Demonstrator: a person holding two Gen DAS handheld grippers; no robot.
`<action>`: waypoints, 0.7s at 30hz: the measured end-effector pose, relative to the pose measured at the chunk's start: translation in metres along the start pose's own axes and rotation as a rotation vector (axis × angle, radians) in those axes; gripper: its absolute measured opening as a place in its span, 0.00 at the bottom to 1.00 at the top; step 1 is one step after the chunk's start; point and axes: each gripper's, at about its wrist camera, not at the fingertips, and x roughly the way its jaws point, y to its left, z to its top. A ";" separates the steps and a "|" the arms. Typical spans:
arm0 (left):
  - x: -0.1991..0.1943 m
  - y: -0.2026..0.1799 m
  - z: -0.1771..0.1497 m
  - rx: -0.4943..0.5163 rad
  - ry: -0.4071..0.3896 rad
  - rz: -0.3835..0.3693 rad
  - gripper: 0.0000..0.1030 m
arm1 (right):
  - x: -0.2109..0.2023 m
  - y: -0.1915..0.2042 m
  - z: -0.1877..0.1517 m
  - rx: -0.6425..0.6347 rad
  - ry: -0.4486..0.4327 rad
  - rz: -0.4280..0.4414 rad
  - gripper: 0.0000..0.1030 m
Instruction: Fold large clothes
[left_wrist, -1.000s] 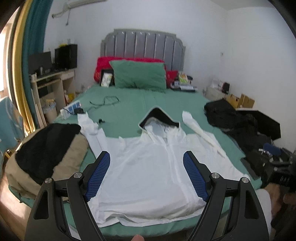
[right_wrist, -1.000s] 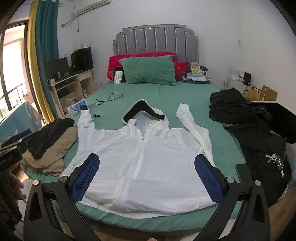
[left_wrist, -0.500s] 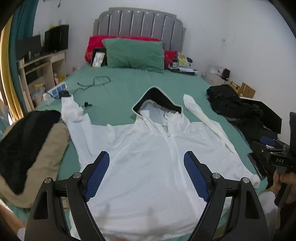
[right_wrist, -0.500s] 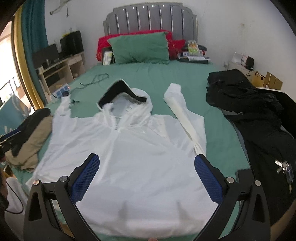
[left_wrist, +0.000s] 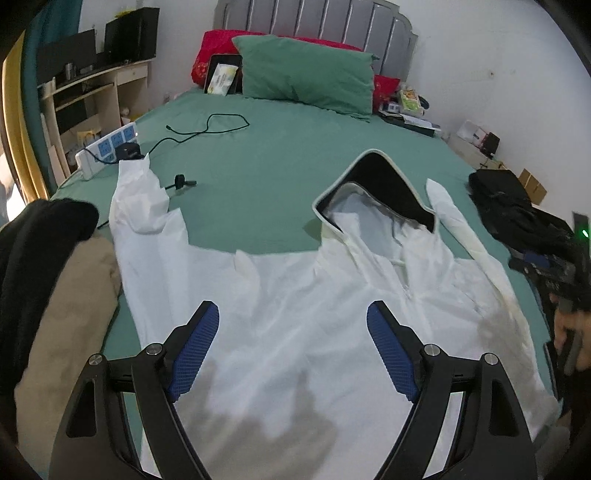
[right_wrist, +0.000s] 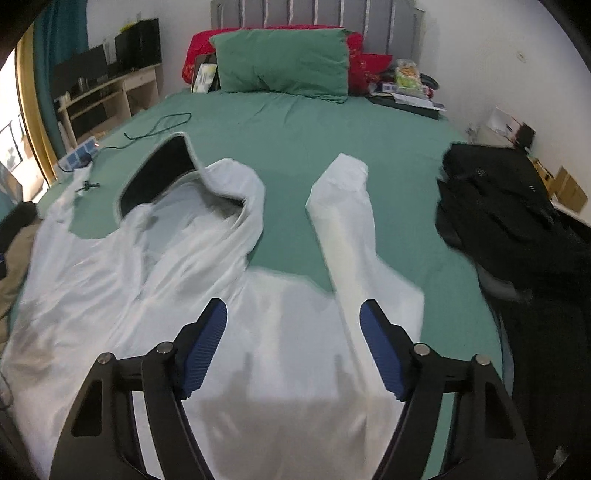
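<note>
one white jacket (left_wrist: 295, 332) (flat) | left gripper (left_wrist: 291, 332) – open | right gripper (right_wrist: 293, 330) – closing, empty

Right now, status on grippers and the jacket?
Left gripper open, empty. Right gripper closing, nothing gripped, over sleeve. White hooded jacket flat, unfolded on bed. Black clothes alongside, clear.

Left gripper (left_wrist: 291, 325) tilted downward above white jacket (left_wrist: 295, 332), jaws wide apart, nothing between blue pads. Right gripper (right_wrist: 293, 325) tilted downward above same jacket near its sleeve, jaws closing, pads gripping nothing. Person's hand (left_wrist: 570, 339) at jacket's right edge.
</note>
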 end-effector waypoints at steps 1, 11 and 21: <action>0.008 0.003 0.005 0.005 0.001 0.011 0.83 | 0.012 -0.001 0.010 -0.014 0.003 -0.002 0.72; 0.068 0.027 0.027 -0.017 0.040 0.051 0.83 | 0.128 -0.003 0.079 -0.123 0.068 -0.091 0.72; 0.091 0.030 0.025 -0.049 0.071 0.071 0.83 | 0.164 -0.015 0.083 -0.129 0.151 -0.015 0.02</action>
